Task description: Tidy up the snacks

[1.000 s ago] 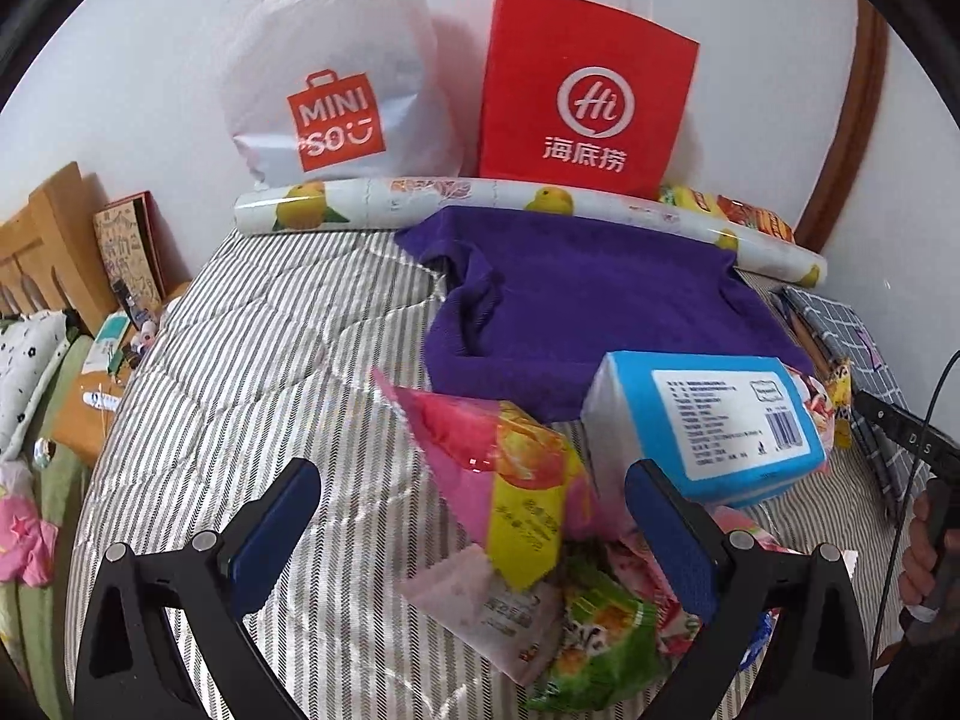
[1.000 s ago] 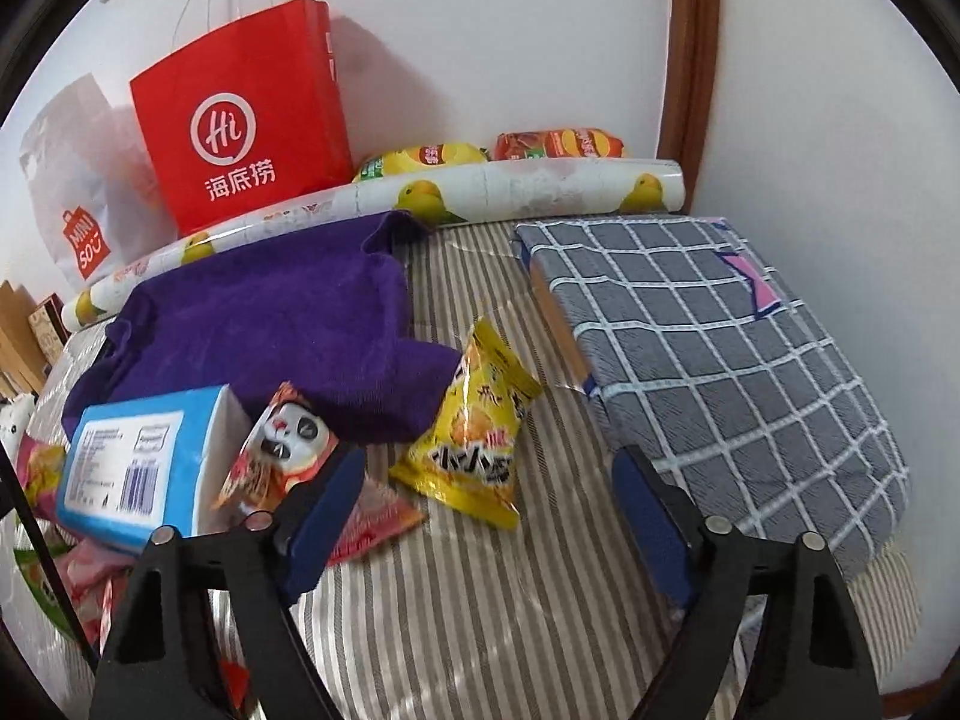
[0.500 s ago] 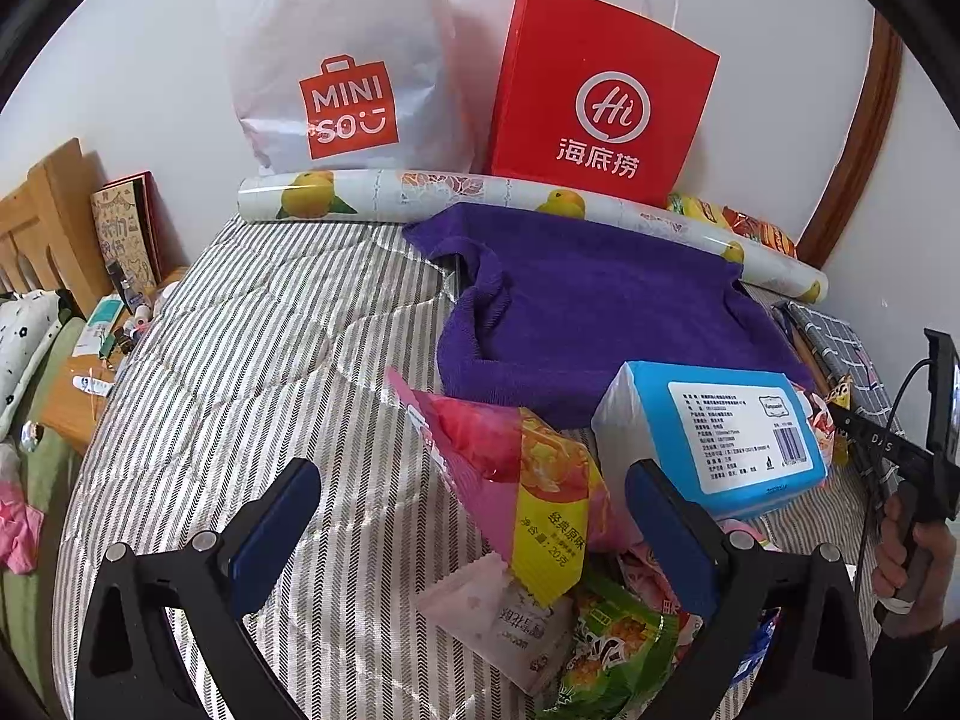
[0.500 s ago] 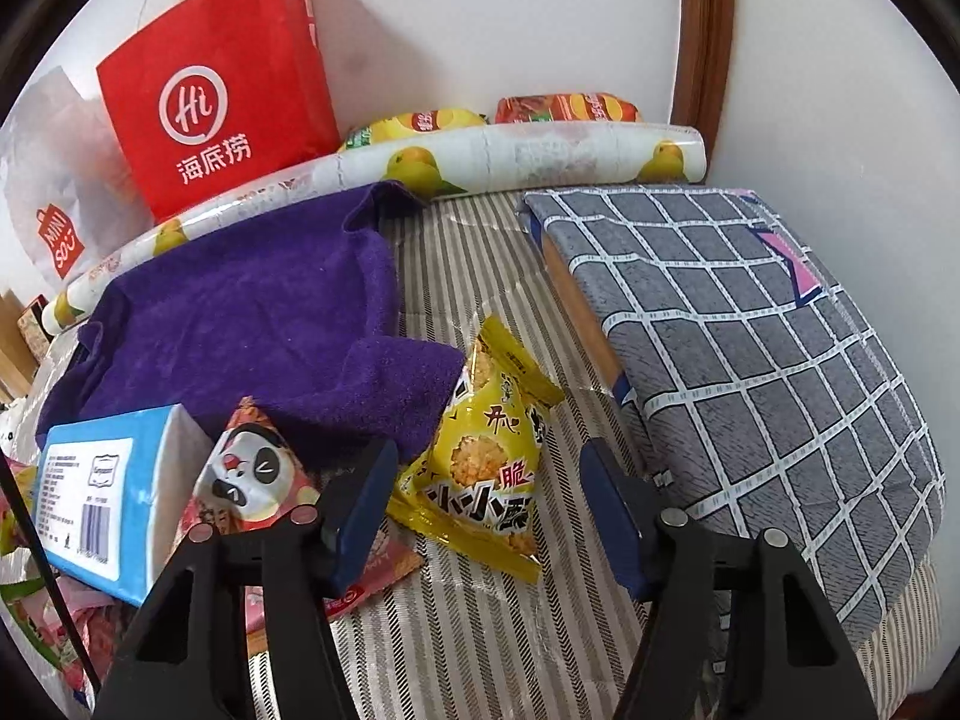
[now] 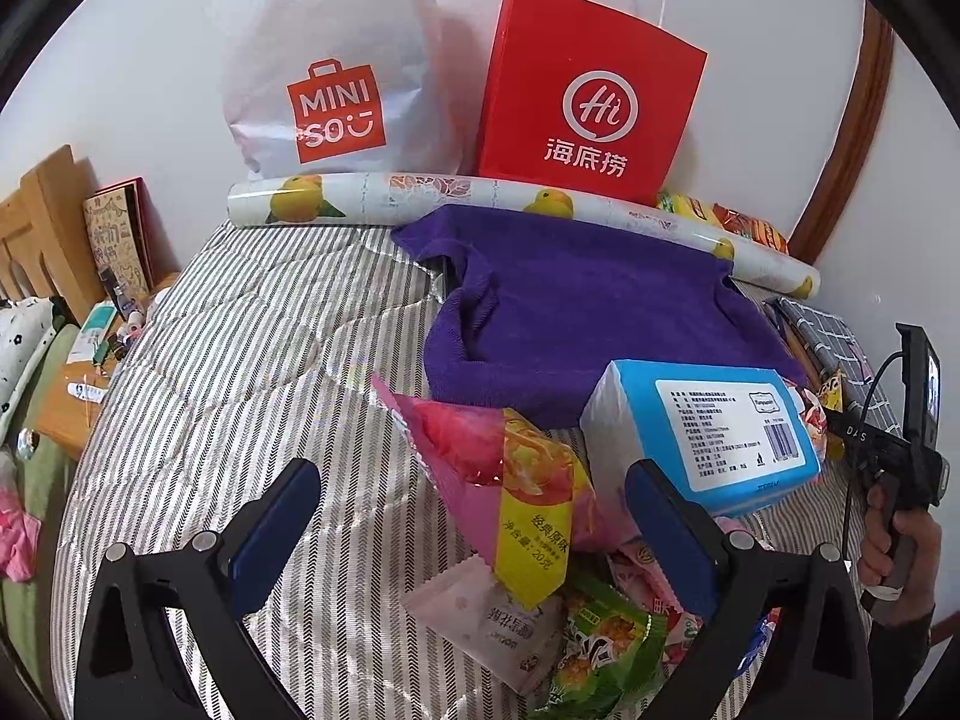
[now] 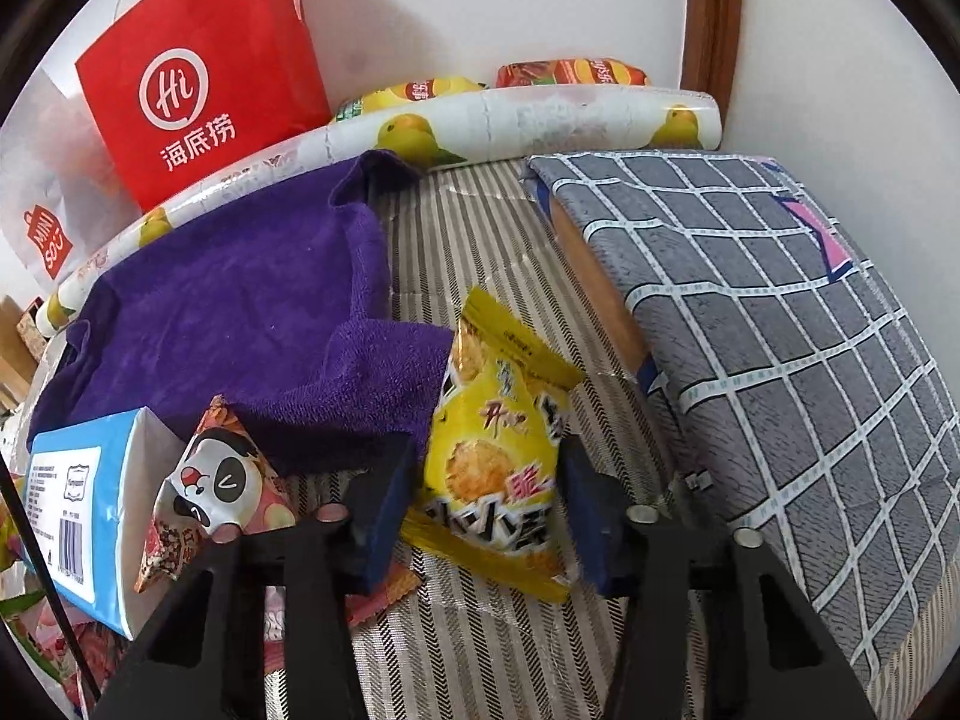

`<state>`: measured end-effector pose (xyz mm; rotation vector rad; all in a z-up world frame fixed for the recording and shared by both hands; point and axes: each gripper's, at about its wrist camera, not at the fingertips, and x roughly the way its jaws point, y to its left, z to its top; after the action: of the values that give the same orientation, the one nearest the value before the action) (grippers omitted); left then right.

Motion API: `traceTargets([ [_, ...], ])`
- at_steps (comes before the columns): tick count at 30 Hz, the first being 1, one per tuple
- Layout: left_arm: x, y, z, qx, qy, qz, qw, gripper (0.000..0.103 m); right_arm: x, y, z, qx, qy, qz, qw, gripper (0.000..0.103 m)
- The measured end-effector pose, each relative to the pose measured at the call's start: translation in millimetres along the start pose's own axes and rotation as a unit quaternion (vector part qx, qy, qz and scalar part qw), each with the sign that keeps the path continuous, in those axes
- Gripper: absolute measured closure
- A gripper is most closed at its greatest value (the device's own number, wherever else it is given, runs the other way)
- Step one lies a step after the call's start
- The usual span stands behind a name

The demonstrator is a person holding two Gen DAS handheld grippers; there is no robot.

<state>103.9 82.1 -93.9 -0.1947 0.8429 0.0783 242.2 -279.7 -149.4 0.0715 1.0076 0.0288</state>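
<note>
the right claw (image 6: 486, 498) has just been closing around the yellow snack bag (image 6: 495, 450) and now pinches it; the left claw (image 5: 474, 516) stands wide.

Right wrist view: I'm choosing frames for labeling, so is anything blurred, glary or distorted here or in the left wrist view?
Right wrist view: yellow snack bag a little soft, its foil glinting; fisheye bows the wooden door frame. Left wrist view: sharp, soft shadows behind the red paper bag, dark vignette at the corners.
</note>
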Motion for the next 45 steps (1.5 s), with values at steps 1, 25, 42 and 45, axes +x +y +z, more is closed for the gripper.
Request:
traceTargets([
  [1, -0.4, 1.2, -0.1, -0.001, 0.0, 0.0, 1.0, 0.001, -0.9, -0.6, -0.4, 0.001, -0.004, -0.001, 1.0, 0.059],
  [25, 8.3, 9.6, -5.1, -0.021, 0.026, -0.012, 0.9994, 0.001, -90.1, 35.4, -26.4, -0.054, -0.073, 0.012, 0.996, 0.061],
  [42, 38.3, 10.3, 5.1, -0.037, 0.053, -0.024, 0.9976, 0.001, -113.0, 67.4, -58.5, -0.088, -0.065, 0.049, 0.993, 0.062],
  [45, 42.8, 10.9, 5.9, -0.04, 0.058, -0.026, 0.9972, 0.002, -113.7, 65.4, -57.5, -0.084, -0.066, 0.049, 0.993, 0.062],
])
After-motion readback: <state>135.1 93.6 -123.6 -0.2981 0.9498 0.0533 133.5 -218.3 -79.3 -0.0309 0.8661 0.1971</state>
